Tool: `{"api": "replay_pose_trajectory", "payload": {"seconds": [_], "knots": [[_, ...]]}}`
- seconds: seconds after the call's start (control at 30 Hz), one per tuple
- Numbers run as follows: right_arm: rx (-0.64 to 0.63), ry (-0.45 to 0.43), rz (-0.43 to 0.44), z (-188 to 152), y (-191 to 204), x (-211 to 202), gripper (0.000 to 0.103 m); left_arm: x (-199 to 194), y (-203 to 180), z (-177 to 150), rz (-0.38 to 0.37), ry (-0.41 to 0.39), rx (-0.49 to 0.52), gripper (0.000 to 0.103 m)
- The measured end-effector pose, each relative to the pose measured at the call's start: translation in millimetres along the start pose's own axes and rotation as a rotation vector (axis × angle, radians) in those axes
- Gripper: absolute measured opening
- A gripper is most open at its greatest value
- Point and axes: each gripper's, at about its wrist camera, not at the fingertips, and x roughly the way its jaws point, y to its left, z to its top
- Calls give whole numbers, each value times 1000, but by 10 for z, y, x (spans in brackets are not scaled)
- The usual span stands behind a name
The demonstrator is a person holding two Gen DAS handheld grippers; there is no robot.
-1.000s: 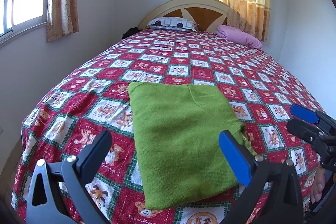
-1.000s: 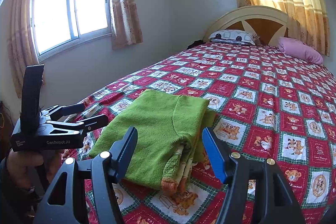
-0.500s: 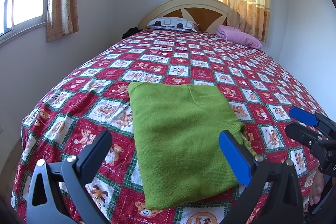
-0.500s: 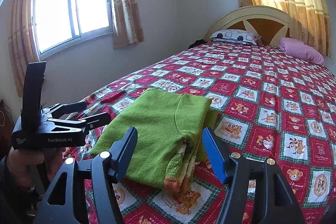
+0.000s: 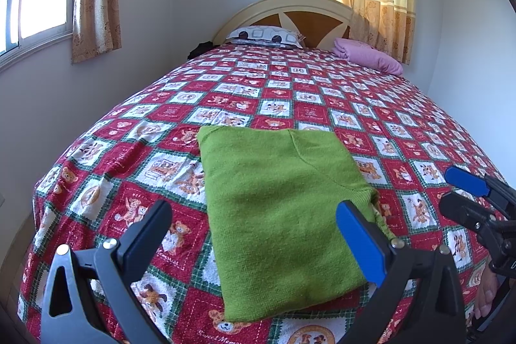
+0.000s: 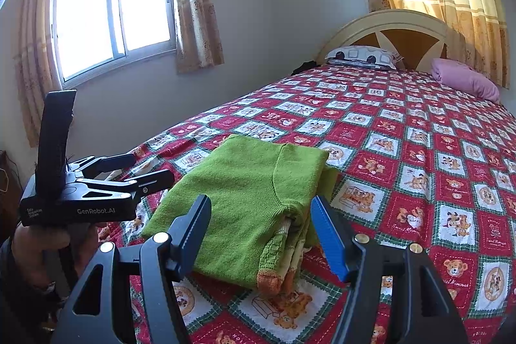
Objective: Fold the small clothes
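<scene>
1. While seen from the left wrist: left gripper [image 5: 254,234] spread wide, grasping nothing, hovering over the near end of a folded green sweater [image 5: 280,208]. Sweater flat on the bed [image 5: 322,105], near the foot end, atop a red patchwork bedspread with bear prints. Right gripper [image 5: 458,192] at the right edge, beside the sweater, apart from it, released. Patterned pillow [image 5: 267,36] and pink pillow [image 5: 367,55] by the headboard [image 5: 283,8].

2. Seen from the right wrist: right gripper [image 6: 261,236] spread, empty, just above the sweater's [image 6: 245,199] near corner, orange cuffs showing in the fold. Left gripper [image 6: 142,171] to the left, released, held in a hand [image 6: 42,250]. Window [image 6: 113,12] with curtains behind.
</scene>
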Motion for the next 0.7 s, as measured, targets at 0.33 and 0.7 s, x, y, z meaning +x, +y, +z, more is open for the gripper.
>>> {"api": "replay_pose_trajectory", "payload": {"seconds": [0.33,0.7], "knots": [[-6,3,7,-14,19,9,65,-34,76,51,13,-16,-25,103],[-14,15,17,-37,62,43,65,16,215,61,62,-1,-54,103]]}}
